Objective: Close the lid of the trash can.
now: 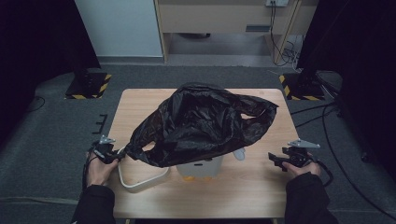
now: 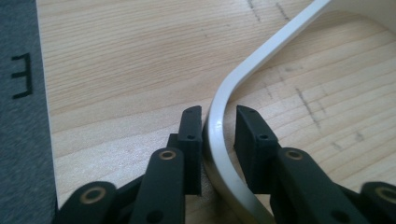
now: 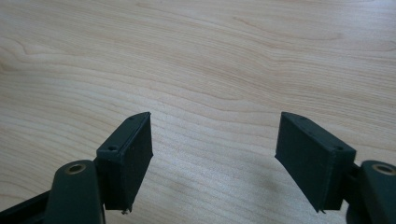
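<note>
High view: one bag (image 1: 201, 123), two claws, perhaps.

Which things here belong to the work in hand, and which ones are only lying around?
In the work:
- white ring, between the left gripper jaws
- black bag
- white bin

Lying about:
- cables on the floor
- right gripper, open over the table

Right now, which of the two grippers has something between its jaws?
The left gripper: its jaws straddle the white curved rim, one pad touching it. The right gripper gapes over bare table.
</note>
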Demonstrator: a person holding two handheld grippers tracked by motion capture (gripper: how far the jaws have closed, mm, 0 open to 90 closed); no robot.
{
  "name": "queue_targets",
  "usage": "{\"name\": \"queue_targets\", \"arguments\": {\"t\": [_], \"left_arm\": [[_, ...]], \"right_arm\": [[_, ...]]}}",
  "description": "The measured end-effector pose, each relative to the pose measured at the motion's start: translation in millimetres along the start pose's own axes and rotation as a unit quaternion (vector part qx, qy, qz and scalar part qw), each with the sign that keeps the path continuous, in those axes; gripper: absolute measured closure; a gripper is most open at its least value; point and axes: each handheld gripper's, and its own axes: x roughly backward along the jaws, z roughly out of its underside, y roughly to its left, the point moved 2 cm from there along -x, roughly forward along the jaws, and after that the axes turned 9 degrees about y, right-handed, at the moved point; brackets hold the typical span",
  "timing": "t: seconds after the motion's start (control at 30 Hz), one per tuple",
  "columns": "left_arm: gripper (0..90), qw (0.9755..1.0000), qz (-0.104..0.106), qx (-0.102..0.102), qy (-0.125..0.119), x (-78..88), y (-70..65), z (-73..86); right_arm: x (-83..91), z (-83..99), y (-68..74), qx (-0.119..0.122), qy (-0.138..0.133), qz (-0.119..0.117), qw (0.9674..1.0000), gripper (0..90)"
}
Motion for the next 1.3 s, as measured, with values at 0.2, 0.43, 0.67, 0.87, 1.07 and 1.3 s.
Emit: {"name": "queue_targets", "arguments": {"t": [0.2, 0.43, 0.67, 0.87, 1.07, 1.3], "left_arm": [[80.4, 0.9997, -0.022, -0.002, 0.007, 5.4, -0.6, -0.4], [81.1, 0.9988, -0.027, 0.023, -0.033, 16.7, 1.6, -2.9], [81.1, 0.9938, -0.043, 0.059, -0.084, 31.3, 0.5, -10.8], [81.1, 0.9895, -0.062, 0.077, -0.105, 39.2, 1.0, -18.3], [81.2, 0.9848, -0.067, 0.095, -0.129, 47.2, 4.8, -33.8], [81.1, 0.9792, -0.077, 0.110, -0.152, 53.1, 7.8, -55.2]], "right_arm": [[-2.4, -1.2, 0.4, 0.003, 0.002, 0.001, 1.0000, 27.1], [-5.6, 0.9, 2.6, 0.001, 0.009, -0.001, 1.0000, 26.7], [-15.5, 4.4, 11.0, 0.012, 0.034, 0.000, 0.9993, 23.6], [-19.6, 6.9, 11.2, 0.013, 0.043, 0.007, 0.9990, 21.3], [-19.4, 10.1, 10.6, 0.003, 0.037, 0.009, 0.9993, 17.9], [-21.4, 11.1, 11.4, 0.005, 0.029, 0.013, 0.9995, 15.7]]}}
